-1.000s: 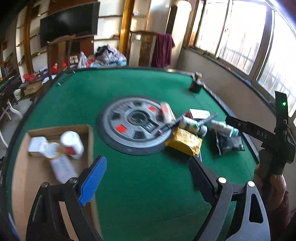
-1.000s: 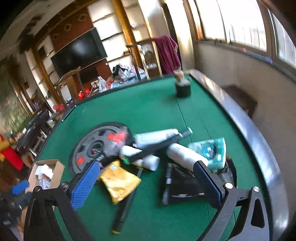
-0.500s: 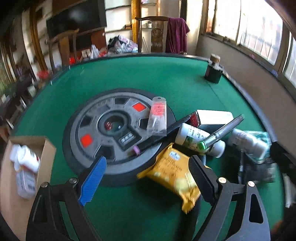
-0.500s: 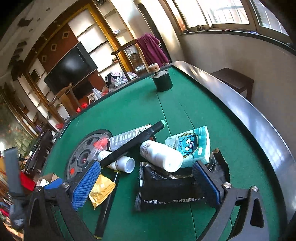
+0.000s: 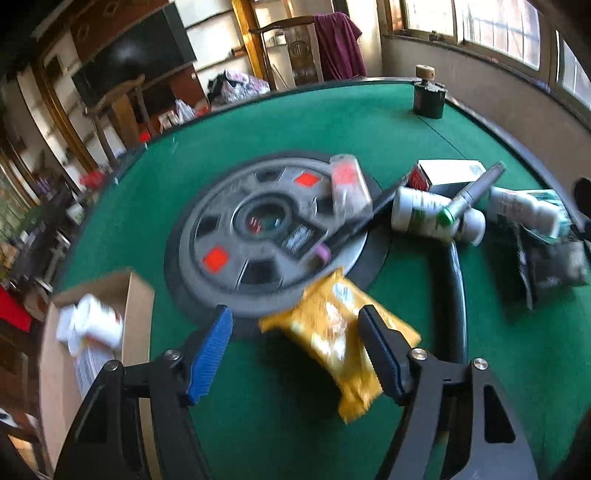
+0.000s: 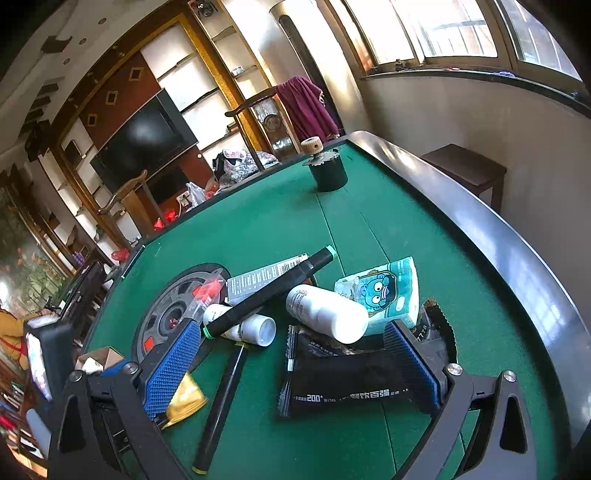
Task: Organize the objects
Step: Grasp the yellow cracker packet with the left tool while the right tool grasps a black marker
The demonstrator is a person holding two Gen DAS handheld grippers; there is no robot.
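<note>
Dropping closer over the green felt table (image 5: 295,122), the left gripper (image 5: 295,332) is now straddling the yellow snack packet (image 5: 332,332), its jaws narrowing but not yet pressing, so a pickup toward the cardboard box (image 5: 136,295) is likely beginning. Its black finger is overlapping the packet's right side. The right gripper (image 6: 295,354) is hovering wide over the black pouch (image 6: 347,380).

SETTING: home living room | EVIDENCE: large black flat-screen television (image 6: 144,142) upper left, set in brown wooden wall shelving (image 6: 207,62); carved wooden chair (image 6: 266,118) draped with maroon cloth (image 6: 306,103) at top centre; wide curved window (image 6: 480,33) upper right; round green felt-topped table (image 6: 266,229) at centre.
</note>
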